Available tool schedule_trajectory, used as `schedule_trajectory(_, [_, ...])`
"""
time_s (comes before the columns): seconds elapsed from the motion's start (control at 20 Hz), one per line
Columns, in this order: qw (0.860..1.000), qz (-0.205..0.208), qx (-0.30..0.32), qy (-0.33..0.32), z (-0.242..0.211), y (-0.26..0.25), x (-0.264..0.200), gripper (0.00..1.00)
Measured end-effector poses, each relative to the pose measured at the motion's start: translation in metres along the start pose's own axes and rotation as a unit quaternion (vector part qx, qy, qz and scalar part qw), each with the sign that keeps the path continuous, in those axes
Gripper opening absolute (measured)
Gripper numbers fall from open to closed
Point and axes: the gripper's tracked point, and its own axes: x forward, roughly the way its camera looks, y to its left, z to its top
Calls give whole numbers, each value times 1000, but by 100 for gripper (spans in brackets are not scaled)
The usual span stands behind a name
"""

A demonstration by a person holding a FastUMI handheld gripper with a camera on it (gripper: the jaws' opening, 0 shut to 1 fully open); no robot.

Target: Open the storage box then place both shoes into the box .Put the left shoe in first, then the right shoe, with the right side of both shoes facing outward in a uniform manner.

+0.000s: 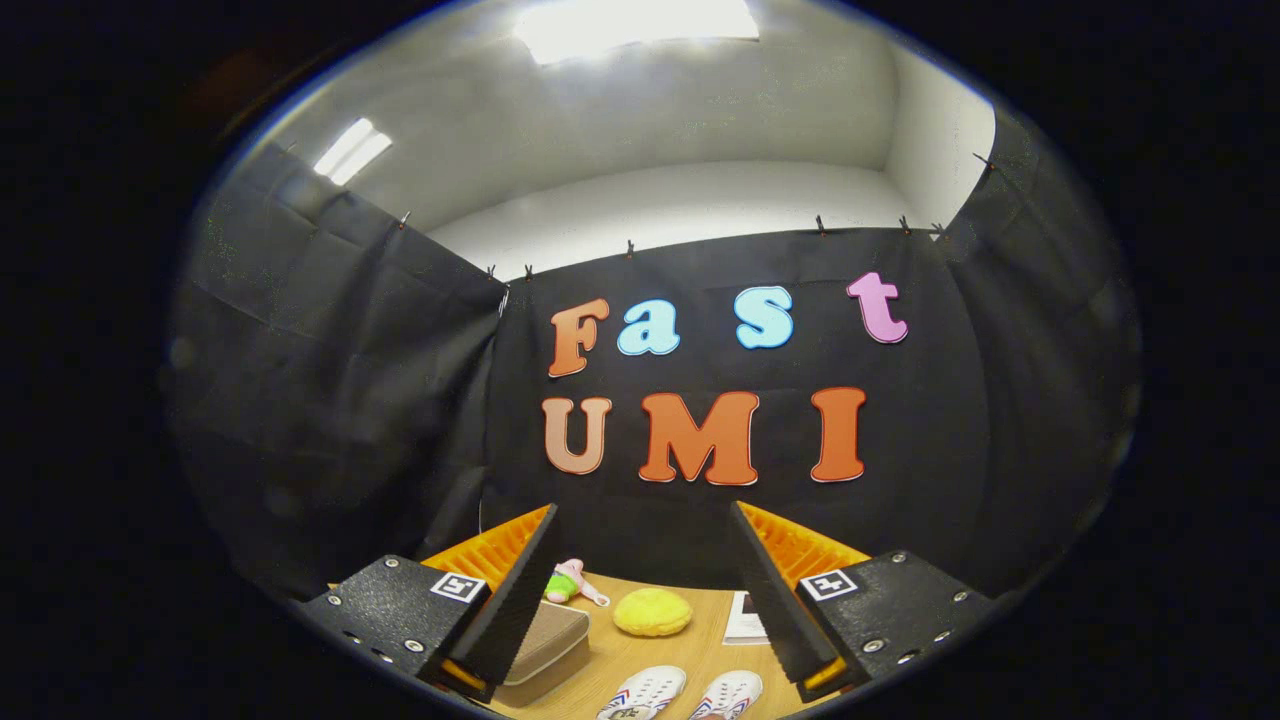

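2 shoes [680,693] between spread fingers [520,590].

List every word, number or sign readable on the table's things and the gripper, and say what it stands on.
Hand-held gripper, open with nothing between its fingers: square coded markers on its finger mounts, a pattern, no words.
Leaflet beside one finger: print too small to read.
White shoes: coloured stripes, no legible brand.

matt wooden table [655,655], plush yellow toy [652,611]
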Motion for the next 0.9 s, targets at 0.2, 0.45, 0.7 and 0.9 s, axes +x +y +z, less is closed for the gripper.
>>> schedule_trajectory(0.2, [1000,12,6,17,-14,5,6,98])
schedule_trajectory(0.45, [994,57,61,69,-49,27,12,98])
schedule_trajectory(0.7, [975,103,135,143,-95,49,22,98])
schedule_trajectory(0.9, [942,141,217,214,-142,73,24,99])
